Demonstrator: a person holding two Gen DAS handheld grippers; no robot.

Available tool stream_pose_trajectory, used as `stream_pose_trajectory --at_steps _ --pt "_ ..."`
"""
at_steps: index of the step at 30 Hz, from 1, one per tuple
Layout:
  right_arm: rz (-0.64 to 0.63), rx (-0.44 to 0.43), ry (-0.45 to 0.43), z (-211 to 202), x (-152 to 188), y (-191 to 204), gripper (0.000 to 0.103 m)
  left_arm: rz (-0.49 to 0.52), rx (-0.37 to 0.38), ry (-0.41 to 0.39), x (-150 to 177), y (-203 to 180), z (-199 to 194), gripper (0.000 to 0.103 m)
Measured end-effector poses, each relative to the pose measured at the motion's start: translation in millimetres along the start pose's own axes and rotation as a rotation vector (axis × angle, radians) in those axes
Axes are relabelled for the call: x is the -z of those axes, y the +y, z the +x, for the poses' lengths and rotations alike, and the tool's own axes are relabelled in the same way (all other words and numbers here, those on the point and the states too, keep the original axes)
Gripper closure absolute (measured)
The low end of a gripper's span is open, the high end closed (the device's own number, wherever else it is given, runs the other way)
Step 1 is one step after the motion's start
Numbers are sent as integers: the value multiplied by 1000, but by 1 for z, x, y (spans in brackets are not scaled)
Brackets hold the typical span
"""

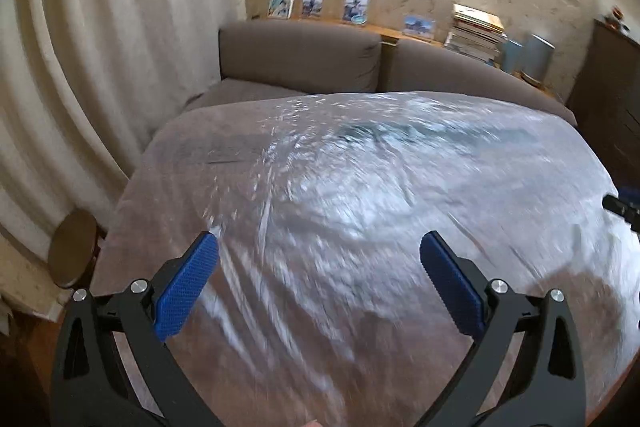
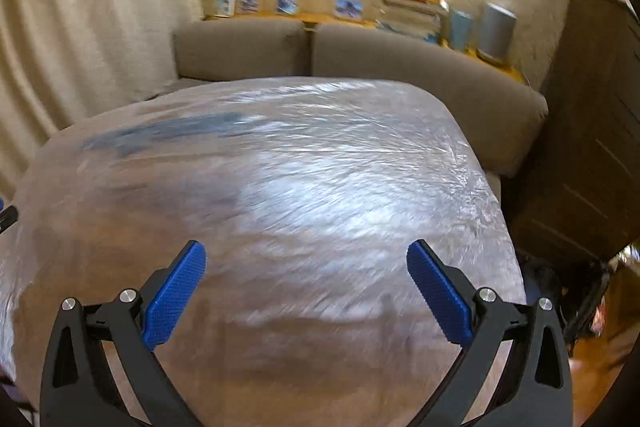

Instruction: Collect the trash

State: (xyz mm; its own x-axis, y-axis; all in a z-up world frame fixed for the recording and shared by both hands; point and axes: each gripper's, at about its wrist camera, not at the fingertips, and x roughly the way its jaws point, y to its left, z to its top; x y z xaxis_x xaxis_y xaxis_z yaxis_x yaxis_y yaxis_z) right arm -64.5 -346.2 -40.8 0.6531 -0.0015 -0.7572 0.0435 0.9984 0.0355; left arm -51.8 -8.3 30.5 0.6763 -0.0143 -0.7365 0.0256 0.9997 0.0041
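Note:
A large table (image 1: pixel 168 155) (image 2: pixel 60 163) wrapped in crinkled clear plastic fills both views, blurred by motion. A dark smear (image 1: pixel 372 131) (image 2: pixel 172 135) lies under or on the plastic near its far side. My left gripper (image 1: pixel 319 247) hangs above the near part of the table, open, with nothing between its blue pads. In the right wrist view my right gripper (image 2: pixel 306 254) also stands open and empty over the plastic. A black tip of the other gripper (image 1: pixel 618 207) (image 2: pixel 6 217) shows at each view's edge. No loose trash item is visible.
A brown sofa (image 1: pixel 300 59) (image 2: pixel 400 63) stands beyond the table against the wall. Behind it a shelf carries photo frames (image 1: pixel 354 7), a book stack (image 1: pixel 474 35) and grey canisters (image 2: pixel 496 31). Curtains (image 1: pixel 100 47) hang left, a round stool (image 1: pixel 74 247) below them. A dark cabinet (image 2: pixel 592 131) stands right.

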Motion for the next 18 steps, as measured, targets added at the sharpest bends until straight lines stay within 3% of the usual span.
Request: stream_pose_trajectory --at_steps 3,10,14,18 --pt "32 8 31 21 -4 -7 4 -43 -2 24 -7 4 19 2" --pt "-7 75 36 25 -6 2 4 -108 34 100 -16 13 49 2" --pt "-3 79 37 28 -8 2 4 -41 -31 133 -20 4 59 1" --pt "-4 79 38 29 -8 2 4 -41 -20 131 -20 3 60 1"
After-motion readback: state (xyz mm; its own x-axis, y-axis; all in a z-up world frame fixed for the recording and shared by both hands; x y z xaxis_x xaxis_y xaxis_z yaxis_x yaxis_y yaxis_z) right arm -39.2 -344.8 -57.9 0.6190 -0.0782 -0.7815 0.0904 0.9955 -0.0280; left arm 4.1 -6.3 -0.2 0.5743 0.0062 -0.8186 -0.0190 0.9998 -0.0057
